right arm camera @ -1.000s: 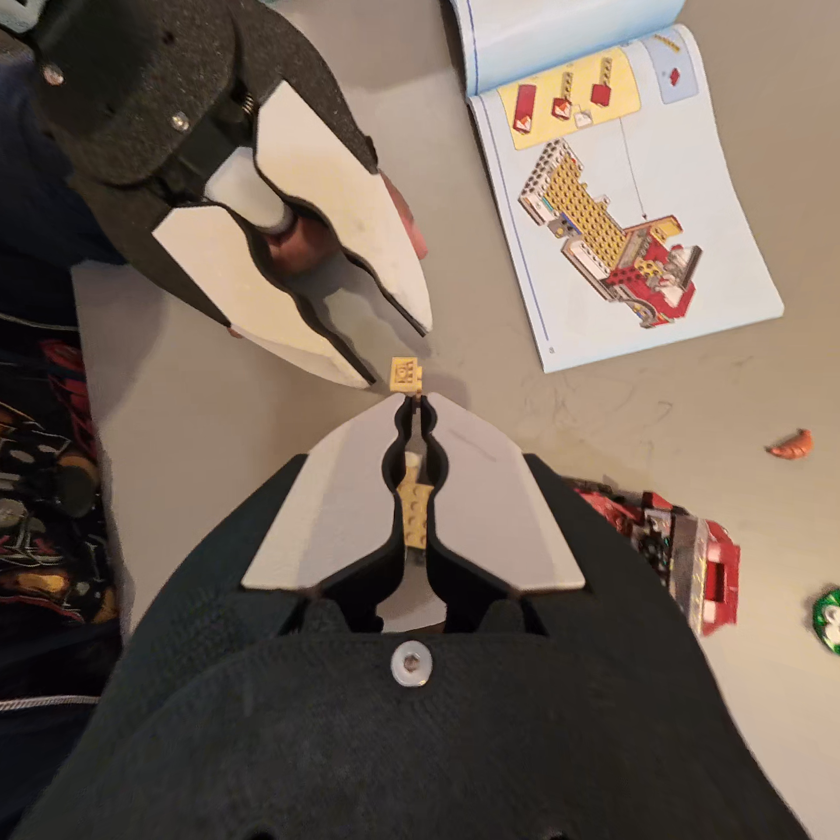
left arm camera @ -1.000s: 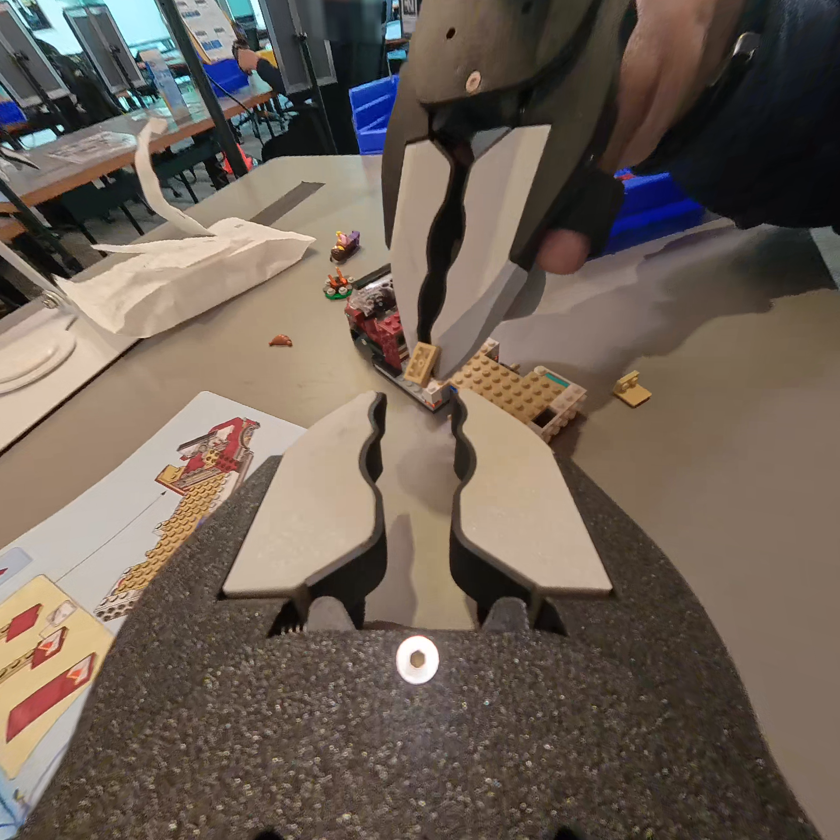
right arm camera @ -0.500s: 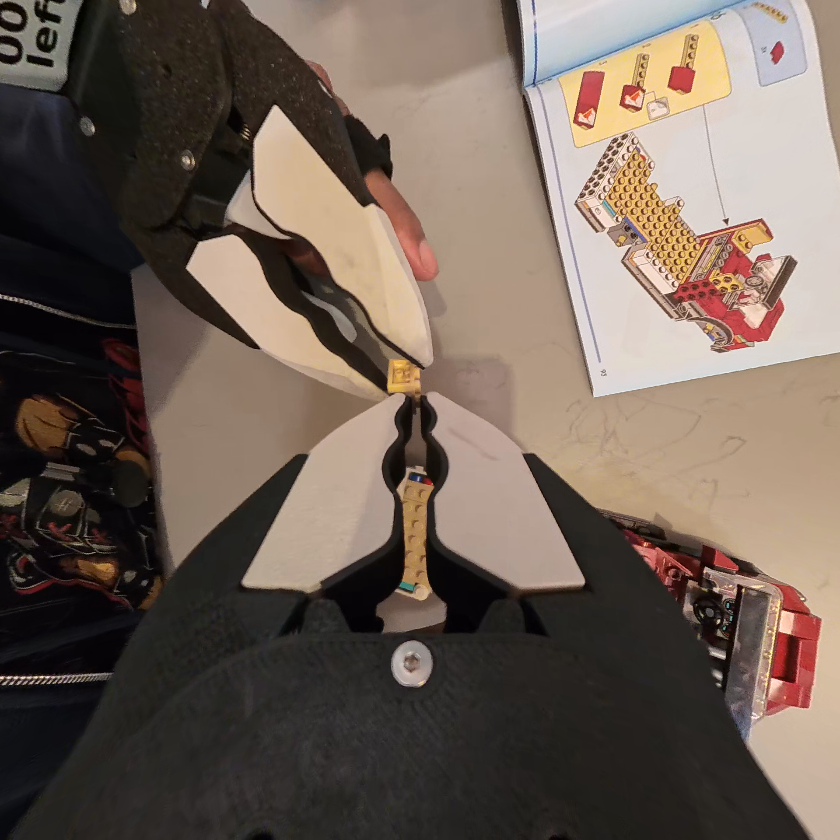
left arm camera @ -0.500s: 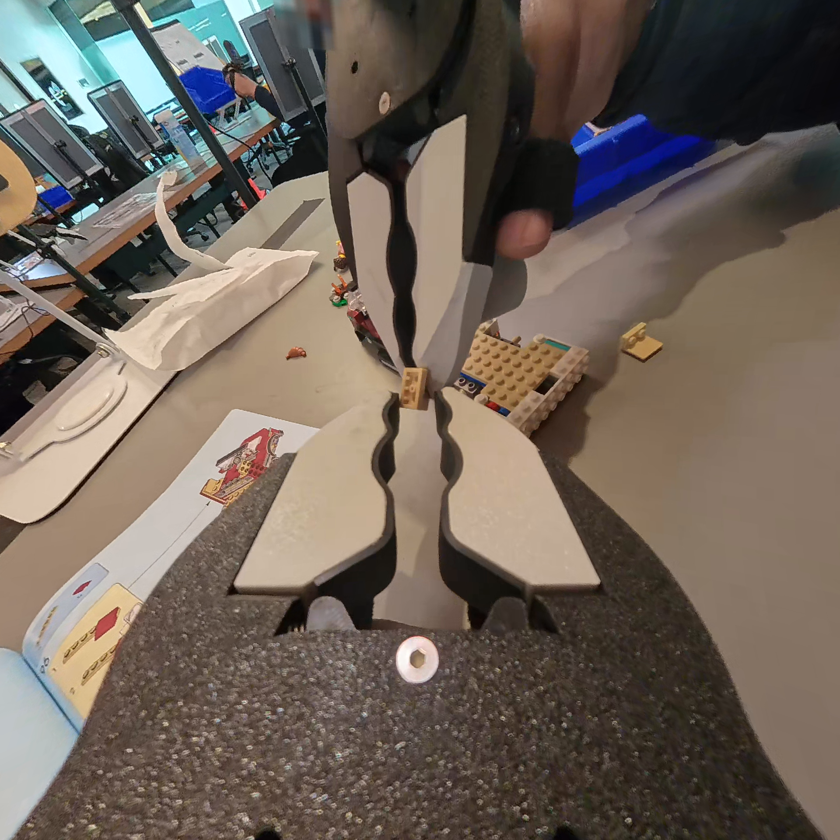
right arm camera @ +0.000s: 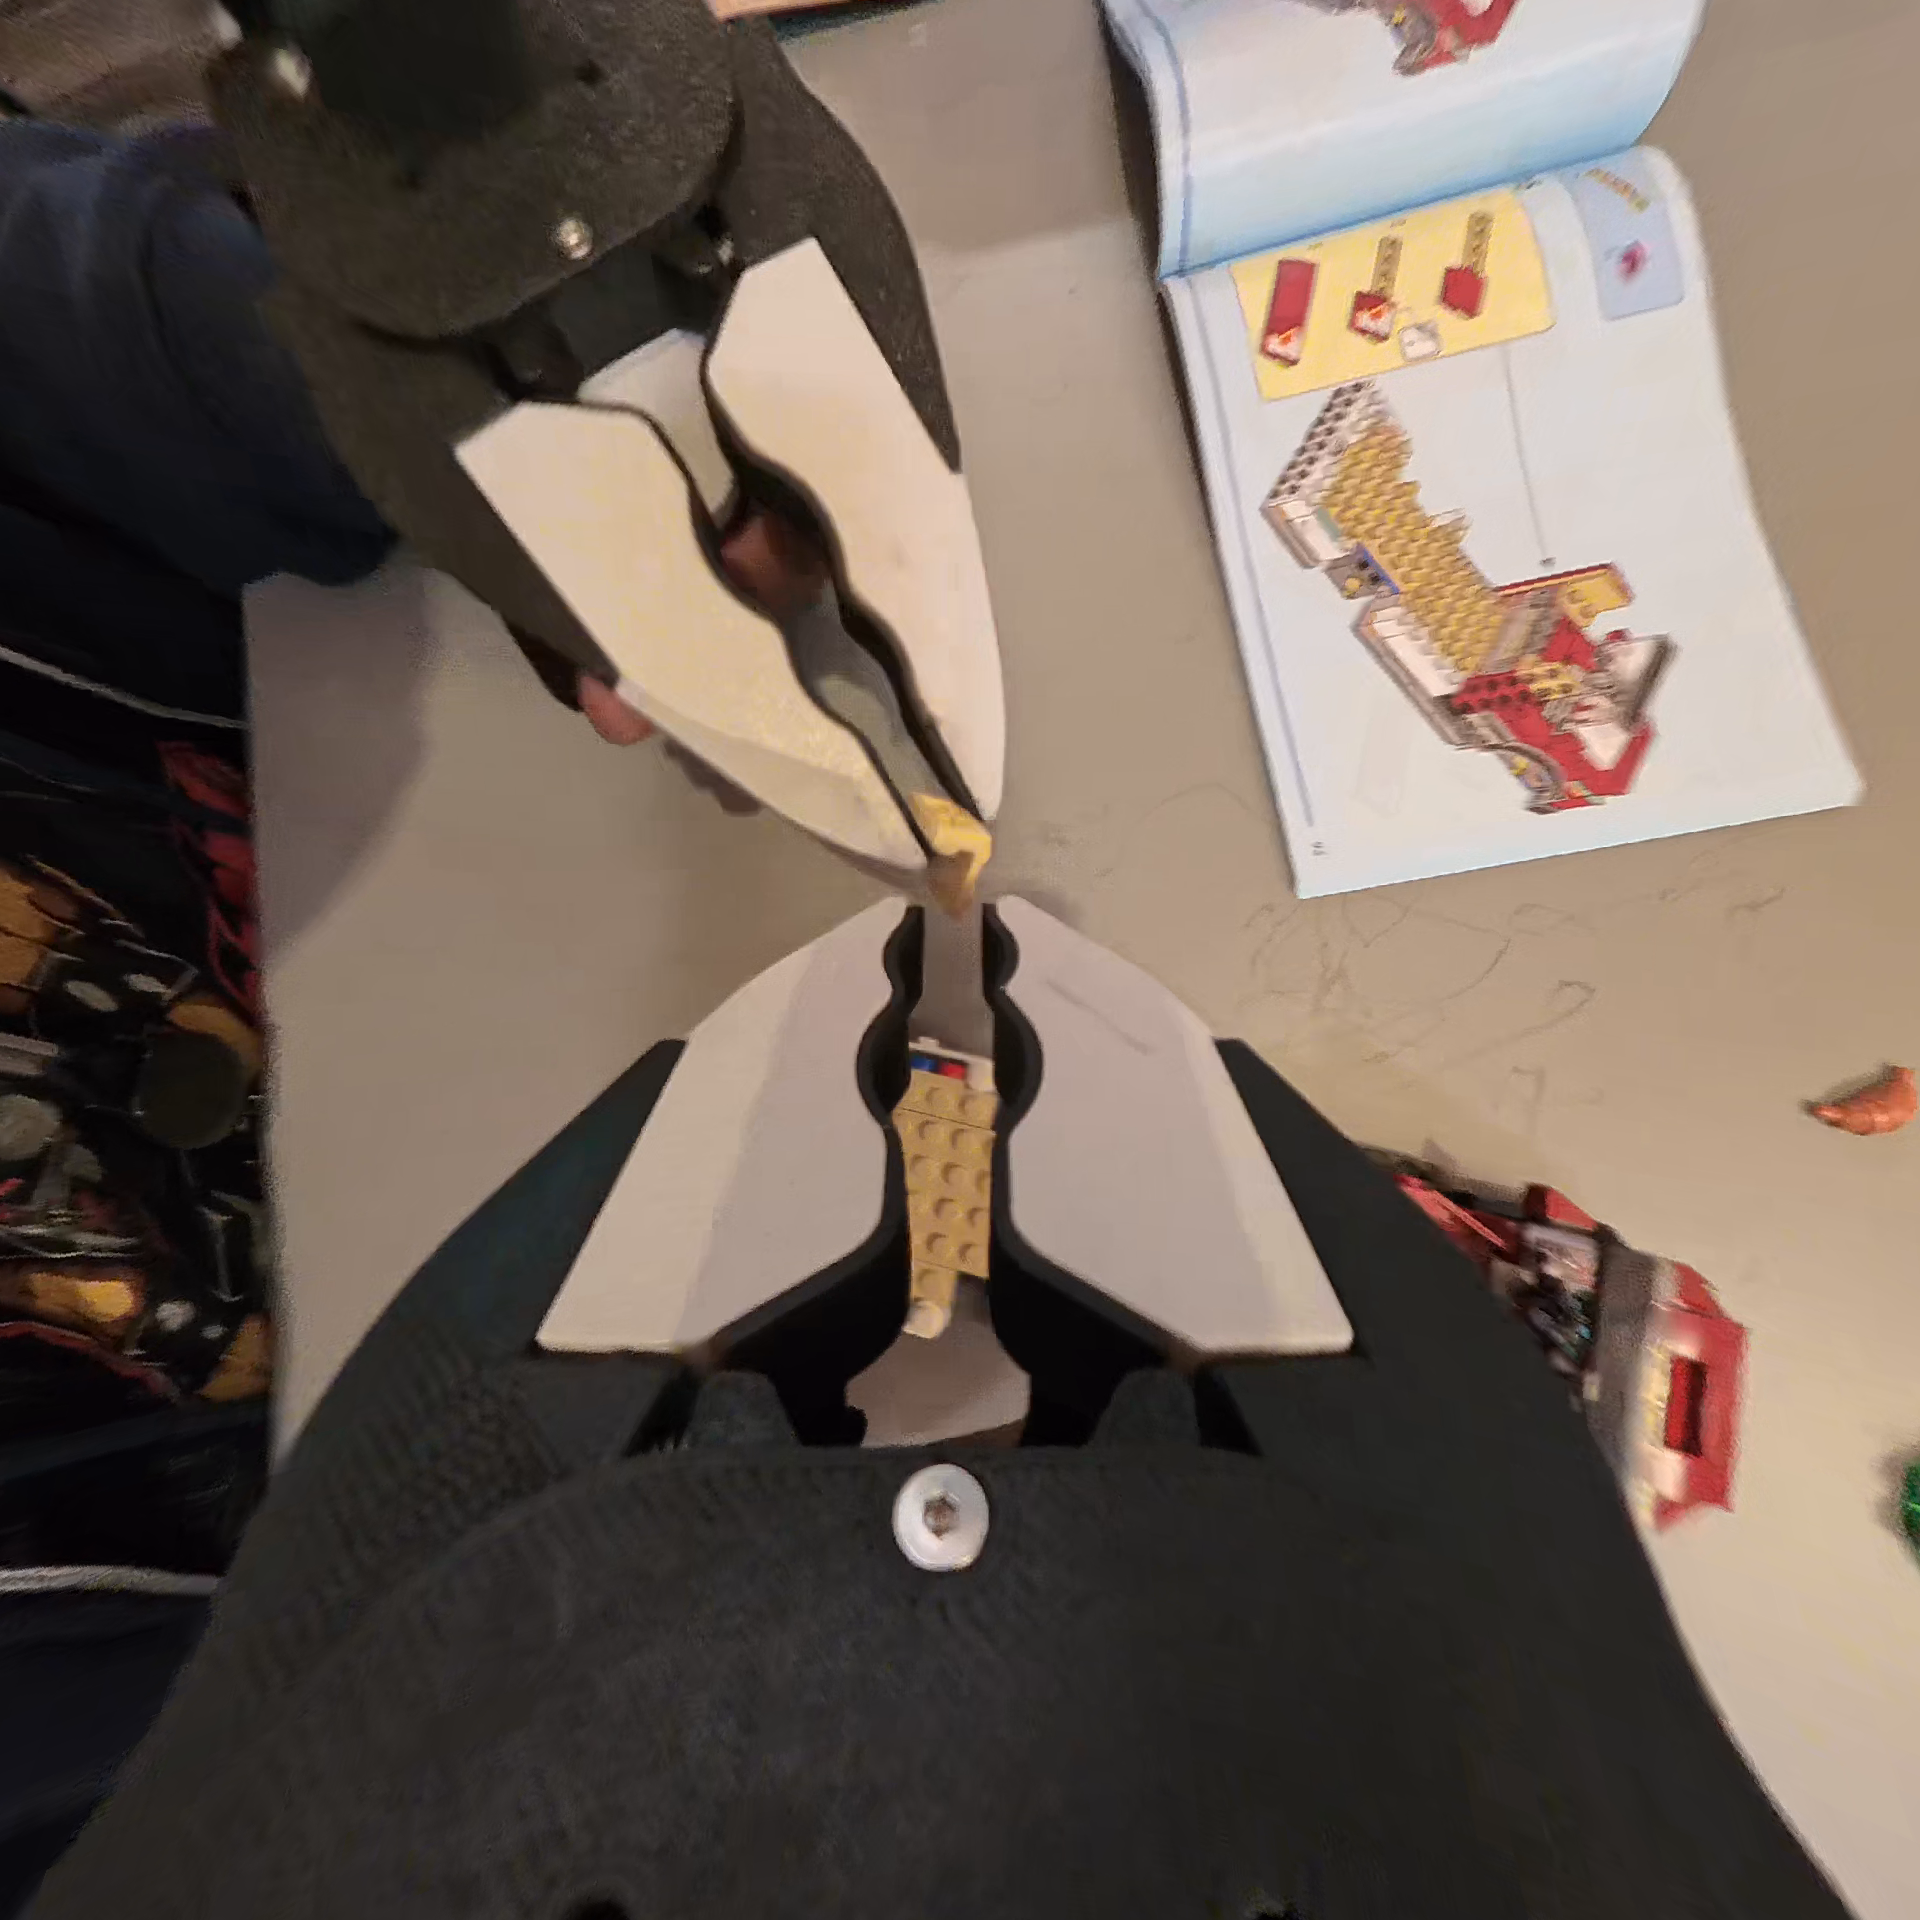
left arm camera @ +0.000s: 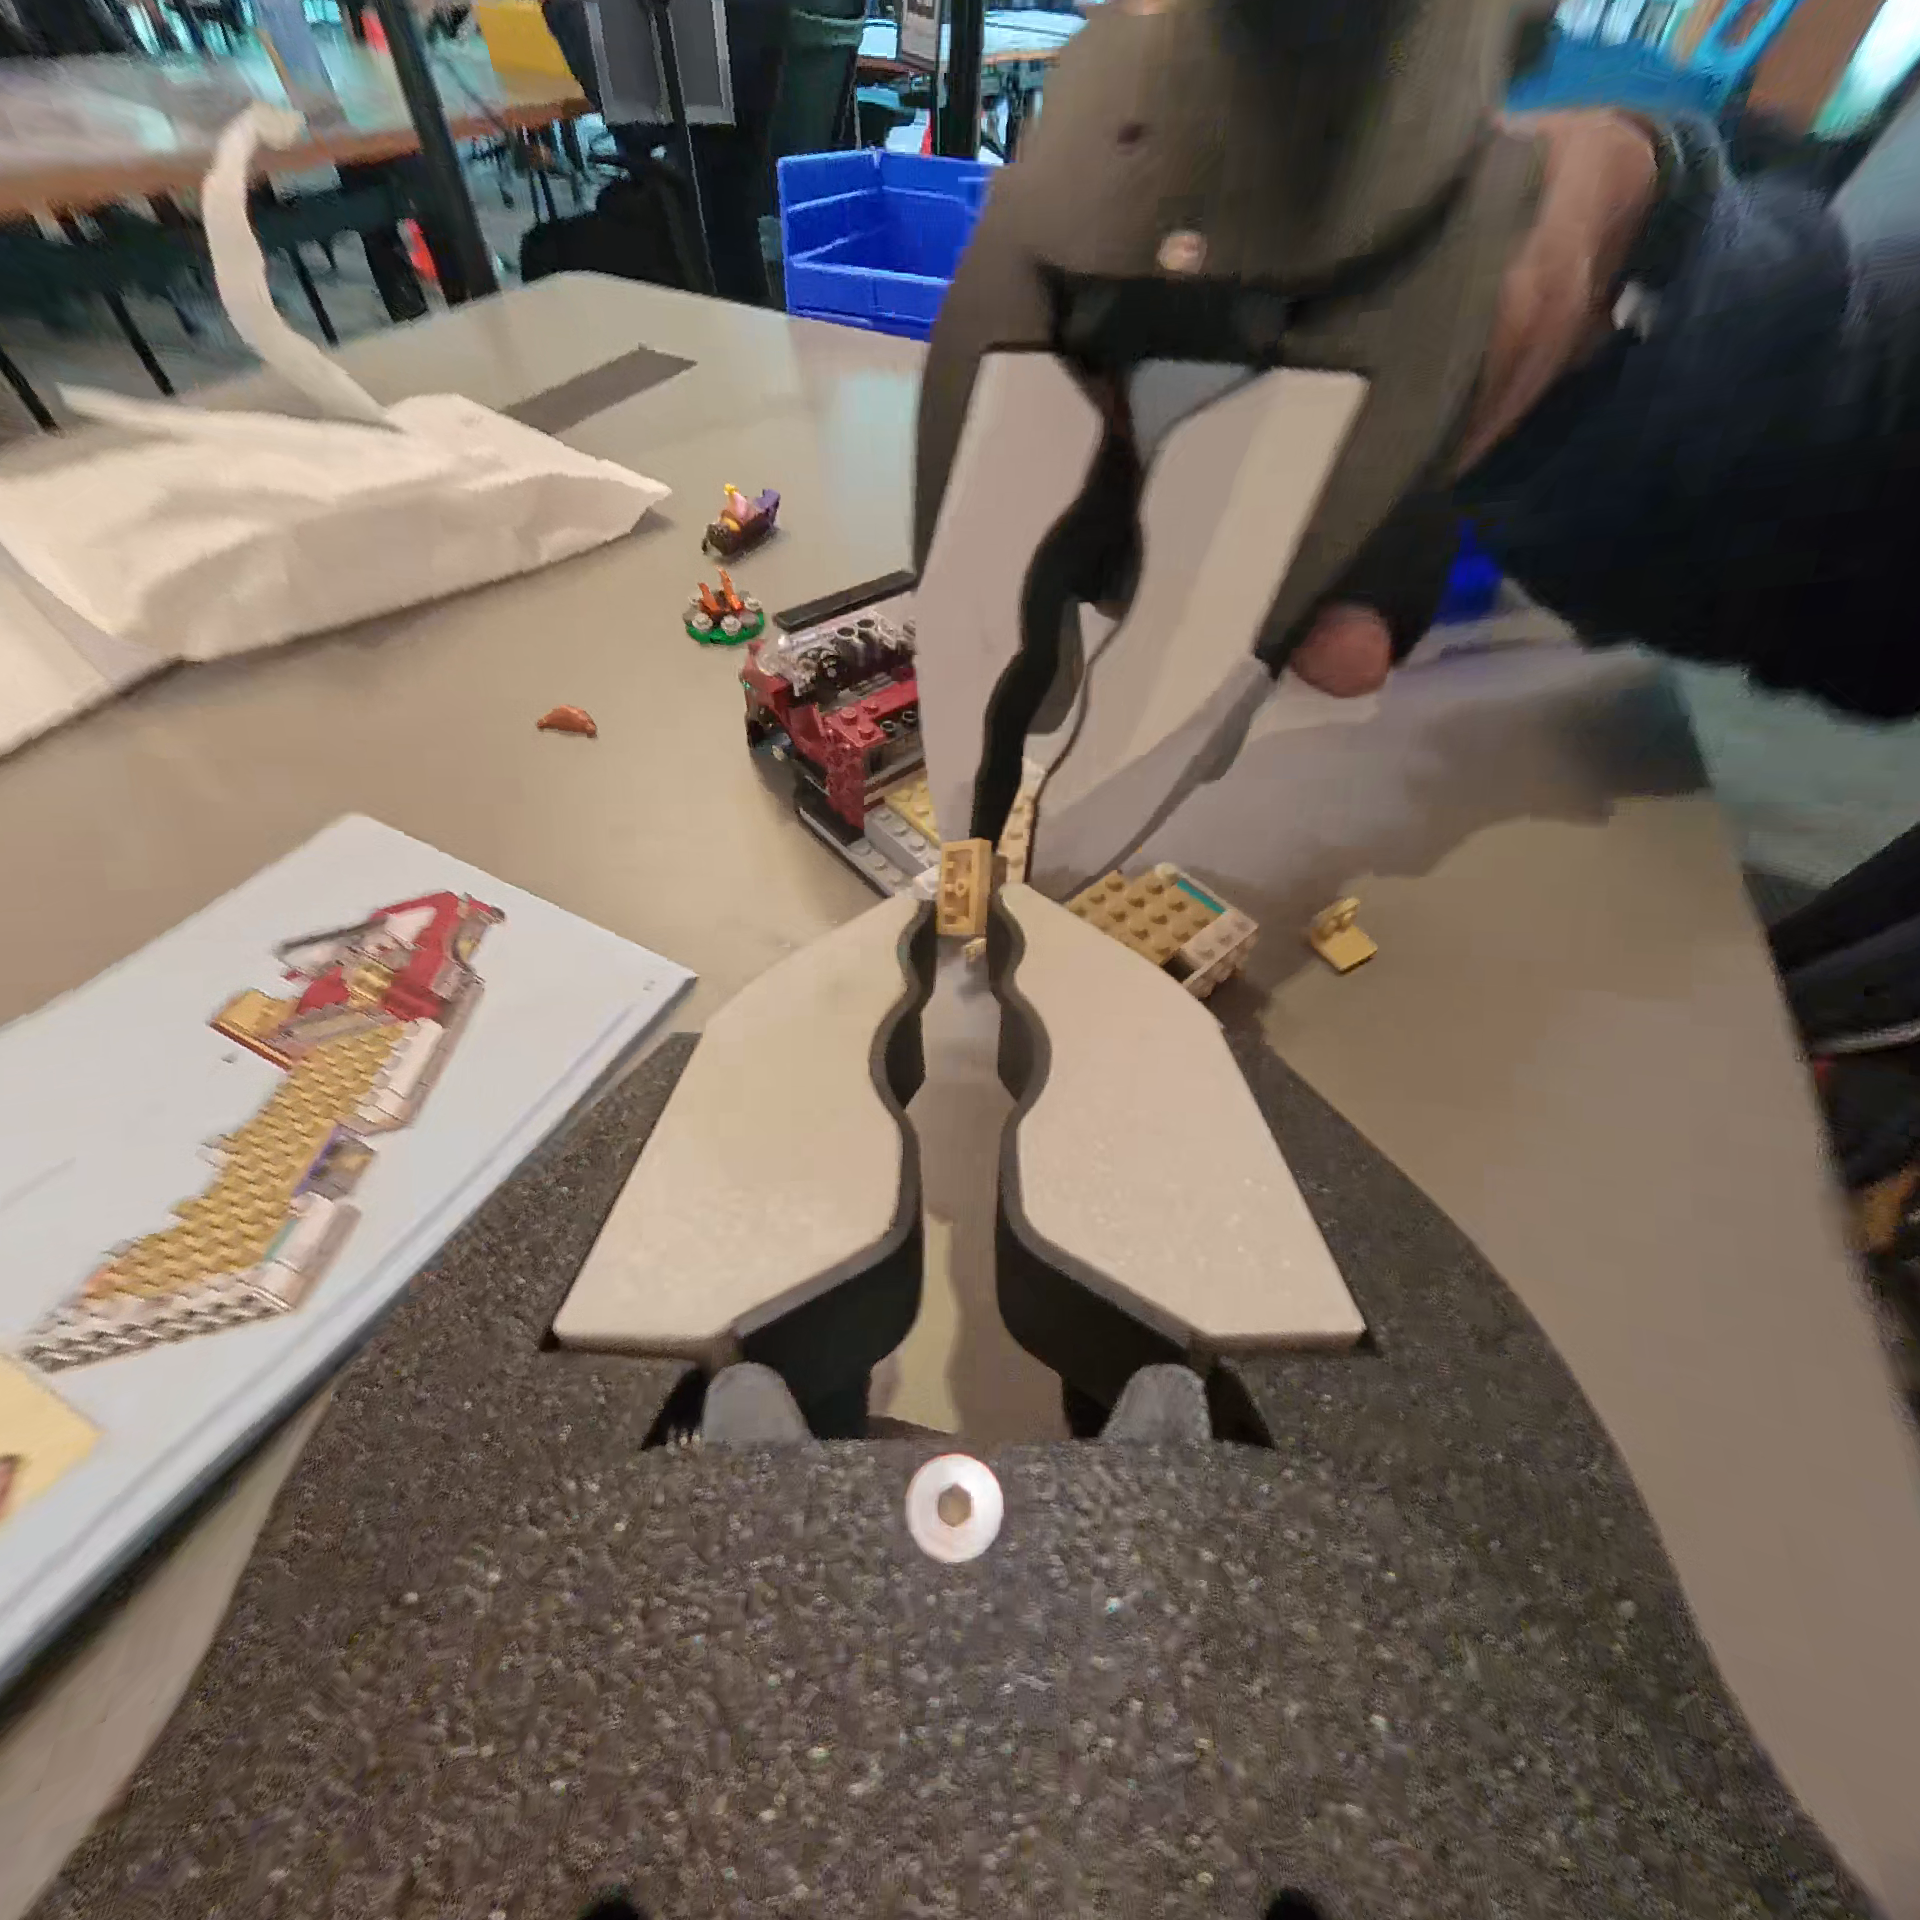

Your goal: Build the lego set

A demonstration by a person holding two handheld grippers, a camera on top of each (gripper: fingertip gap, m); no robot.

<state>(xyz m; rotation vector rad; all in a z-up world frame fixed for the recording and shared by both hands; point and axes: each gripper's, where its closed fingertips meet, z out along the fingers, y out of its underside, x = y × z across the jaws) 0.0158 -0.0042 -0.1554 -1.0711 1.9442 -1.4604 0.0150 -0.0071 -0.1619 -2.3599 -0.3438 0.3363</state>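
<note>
A small tan lego piece [left arm camera: 964, 883] sits upright between the tips of my left gripper [left arm camera: 961, 914], which is shut on it above the table. The right wrist view shows the same piece [right arm camera: 956, 842] pinched at the left gripper's tips [right arm camera: 951, 831]. My right gripper [right arm camera: 951, 920] is open, its tips apart just below the piece and not pressing it. It hangs over the piece in the left wrist view [left arm camera: 1003, 821]. The lego build lies on the table behind: a tan studded plate [left arm camera: 1164, 914] joined to a dark red section [left arm camera: 842, 727].
An open instruction booklet [left arm camera: 260, 1091] lies at the left and also shows in the right wrist view [right arm camera: 1507, 520]. A loose tan bracket [left arm camera: 1340, 935], a brown piece [left arm camera: 568, 720], a green campfire piece [left arm camera: 724, 613] and a white paper bag [left arm camera: 312, 520] lie around. Blue bins [left arm camera: 883, 239] stand beyond. The tips of both grippers are at nearly the same place. My right tips are roughly 8 cm from the tan studded plate [left arm camera: 1164, 914].
The right gripper held the tan piece and brought it to the left gripper. The left jaws closed on it and the right jaws have opened off it.
</note>
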